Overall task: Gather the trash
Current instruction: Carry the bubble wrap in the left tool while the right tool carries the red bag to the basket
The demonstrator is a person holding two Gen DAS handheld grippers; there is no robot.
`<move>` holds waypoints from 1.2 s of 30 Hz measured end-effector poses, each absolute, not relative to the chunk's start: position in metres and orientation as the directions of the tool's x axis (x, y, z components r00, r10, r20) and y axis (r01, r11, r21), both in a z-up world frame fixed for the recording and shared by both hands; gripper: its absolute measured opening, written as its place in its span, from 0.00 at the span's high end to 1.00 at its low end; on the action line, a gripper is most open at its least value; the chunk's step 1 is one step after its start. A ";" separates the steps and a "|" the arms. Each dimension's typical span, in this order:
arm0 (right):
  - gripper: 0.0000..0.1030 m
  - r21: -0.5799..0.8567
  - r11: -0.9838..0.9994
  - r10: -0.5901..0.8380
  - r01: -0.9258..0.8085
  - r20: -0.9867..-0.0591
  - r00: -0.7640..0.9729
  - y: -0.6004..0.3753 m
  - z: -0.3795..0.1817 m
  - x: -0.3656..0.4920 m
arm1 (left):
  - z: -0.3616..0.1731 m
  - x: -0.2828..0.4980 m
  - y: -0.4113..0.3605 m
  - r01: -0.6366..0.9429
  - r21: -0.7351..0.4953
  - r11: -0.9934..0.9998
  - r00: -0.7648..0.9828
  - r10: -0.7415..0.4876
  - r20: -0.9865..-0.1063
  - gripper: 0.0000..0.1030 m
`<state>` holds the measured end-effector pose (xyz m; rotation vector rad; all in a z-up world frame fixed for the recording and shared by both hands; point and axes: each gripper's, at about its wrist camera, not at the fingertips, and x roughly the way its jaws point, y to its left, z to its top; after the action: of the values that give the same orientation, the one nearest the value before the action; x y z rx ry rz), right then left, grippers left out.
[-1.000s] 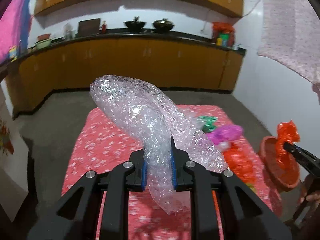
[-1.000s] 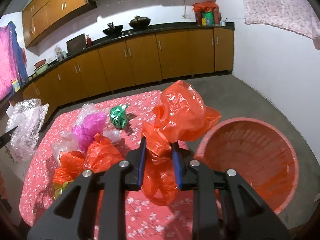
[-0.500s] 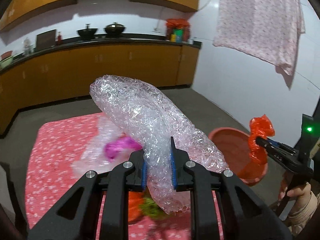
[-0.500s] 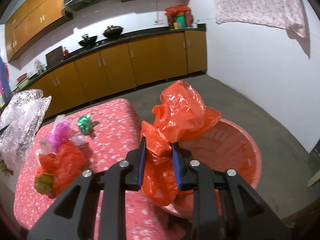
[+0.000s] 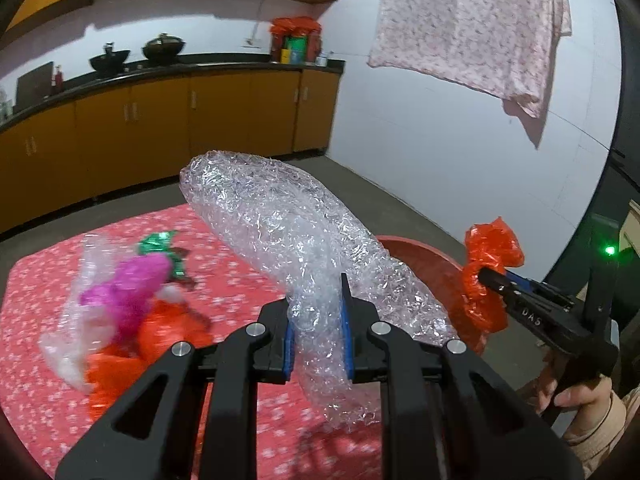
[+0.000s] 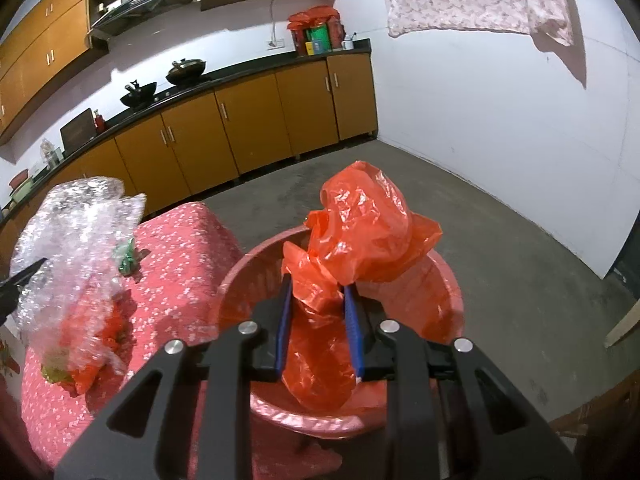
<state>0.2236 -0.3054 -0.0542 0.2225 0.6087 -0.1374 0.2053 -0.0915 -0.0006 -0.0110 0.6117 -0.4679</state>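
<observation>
Both loads have swung toward the red basin (image 6: 448,284) at 12 o'clock, left gripper (image 5: 318,332) clamping bubble wrap (image 5: 280,224), right gripper (image 6: 320,328) gripping an orange bag (image 6: 360,224), neither dropped yet, more scraps left on the table (image 5: 44,280)

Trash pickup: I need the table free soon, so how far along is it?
Done: nothing visible in the red basin yet. In hand: the right gripper holds an orange bag over it; the left gripper grips bubble wrap. Left on the table: pink plastic, green wrapper, orange bags.
</observation>
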 end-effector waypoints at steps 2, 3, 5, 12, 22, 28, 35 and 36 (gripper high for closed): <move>0.76 0.168 0.966 -0.066 0.199 -0.581 0.812 -0.310 -0.057 0.223 | -0.005 0.209 -0.102 0.437 -0.146 0.888 0.706 -0.439 -0.555 0.83; 0.76 0.170 0.965 -0.068 0.202 -0.581 0.811 -0.313 -0.058 0.223 | -0.007 0.210 -0.108 0.445 -0.142 0.884 0.701 -0.443 -0.559 0.83; 0.76 0.173 0.962 -0.071 0.209 -0.582 0.810 -0.318 -0.060 0.224 | -0.012 0.213 -0.119 0.459 -0.141 0.877 0.690 -0.452 -0.566 0.83; 0.76 0.186 0.957 -0.076 0.225 -0.585 0.807 -0.328 -0.067 0.231 | -0.027 0.227 -0.153 0.495 -0.140 0.858 0.652 -0.473 -0.593 0.83; 0.76 0.193 0.955 -0.076 0.225 -0.574 0.815 -0.328 -0.076 0.236 | -0.042 0.240 -0.188 0.534 -0.122 0.837 0.622 -0.486 -0.613 0.83; 0.76 0.212 0.950 -0.068 0.228 -0.573 0.817 -0.335 -0.080 0.239 | -0.050 0.246 -0.199 0.540 -0.123 0.832 0.606 -0.486 -0.629 0.83; 0.76 0.224 0.946 -0.064 0.232 -0.574 0.816 -0.339 -0.084 0.242 | -0.054 0.255 -0.206 0.541 -0.129 0.831 0.595 -0.487 -0.639 0.82; 0.75 0.226 0.946 -0.062 0.231 -0.574 0.816 -0.339 -0.084 0.242 | -0.054 0.256 -0.207 0.541 -0.130 0.831 0.594 -0.487 -0.641 0.82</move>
<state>0.2422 -0.3393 -0.0836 0.2941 0.5972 -0.1588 0.2559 -0.2071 -0.0540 0.0811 0.7196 -0.5979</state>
